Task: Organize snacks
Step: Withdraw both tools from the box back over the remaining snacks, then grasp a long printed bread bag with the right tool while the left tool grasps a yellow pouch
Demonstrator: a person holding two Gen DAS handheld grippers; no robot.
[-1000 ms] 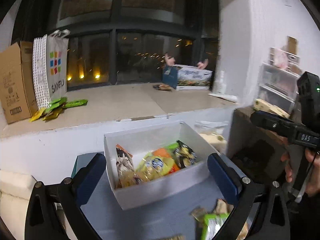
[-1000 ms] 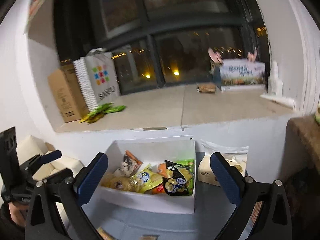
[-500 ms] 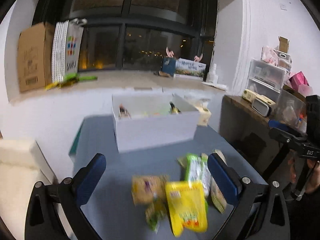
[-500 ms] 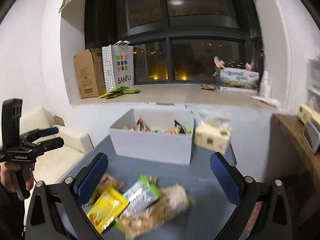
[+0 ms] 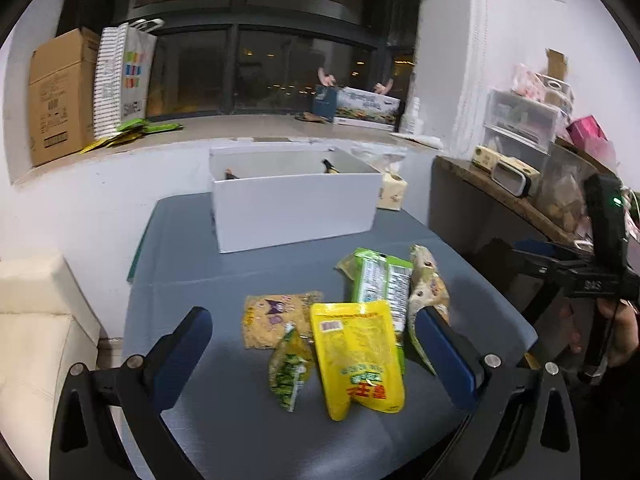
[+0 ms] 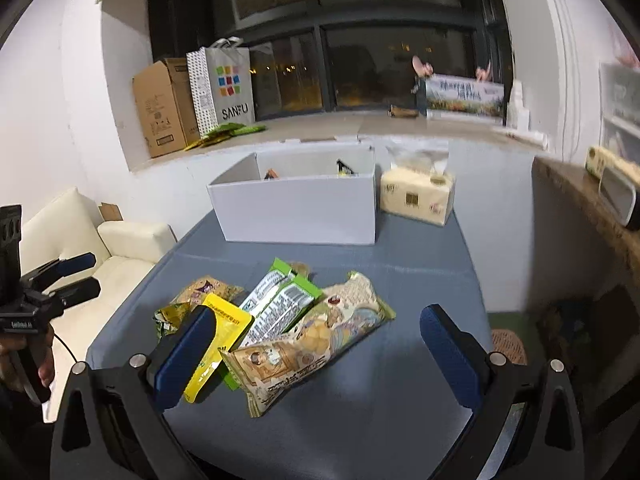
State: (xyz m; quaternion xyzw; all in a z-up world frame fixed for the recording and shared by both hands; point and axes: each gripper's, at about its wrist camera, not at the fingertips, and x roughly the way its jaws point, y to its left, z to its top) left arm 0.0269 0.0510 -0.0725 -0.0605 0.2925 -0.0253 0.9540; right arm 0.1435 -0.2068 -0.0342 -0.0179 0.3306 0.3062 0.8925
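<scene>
Several snack packets lie in a loose pile on the grey table (image 5: 192, 272): a yellow pouch (image 5: 356, 356), a green-and-white packet (image 5: 380, 280), a long cartoon-printed bag (image 6: 308, 340), a flat yellow purple-print packet (image 5: 272, 312) and a small green-yellow packet (image 5: 288, 368). A white box (image 5: 296, 204) holding snacks stands at the table's far end. My left gripper (image 5: 316, 344) is open and empty above the pile. My right gripper (image 6: 316, 344) is open and empty over the cartoon bag.
A tissue pack (image 6: 416, 196) sits right of the box. A cream sofa (image 6: 100, 248) stands left of the table, a wooden shelf (image 5: 512, 196) with clutter to the right. The windowsill behind holds a cardboard box (image 5: 60, 96) and a shopping bag (image 6: 224, 88).
Both grippers have pulled back from above the white box toward the table's near end and tilted down, so the snack pile now lies between the fingers. Both stayed open.
</scene>
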